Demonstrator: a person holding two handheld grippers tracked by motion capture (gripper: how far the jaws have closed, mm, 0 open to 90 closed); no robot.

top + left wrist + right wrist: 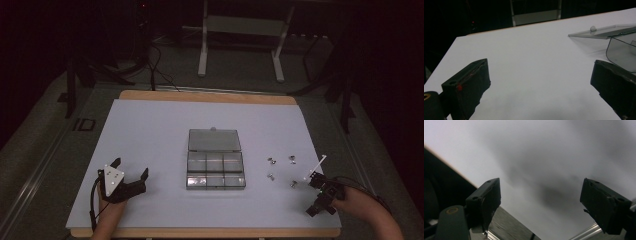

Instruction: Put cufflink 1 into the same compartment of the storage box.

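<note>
A clear plastic compartment box (215, 171) lies open in the middle of the white sheet, its lid (214, 140) folded back flat behind it. In the left gripper view the lid (599, 32) and a box corner (621, 51) show at the right. Several small metal screws (271, 161) lie loose to the right of the box. My left gripper (131, 167) (540, 75) rests near the front left, open and holding nothing, pointing toward the box. My right gripper (314, 196) (540, 197) is at the front right corner, open and holding nothing, over the bare sheet in a blurred view.
A thin white stick (318, 166) lies just beyond the right gripper. The wooden table edge (210, 231) runs along the front. Dark floor, cables and a white stand frame (240, 30) lie behind the table. Metal rails run beside the table.
</note>
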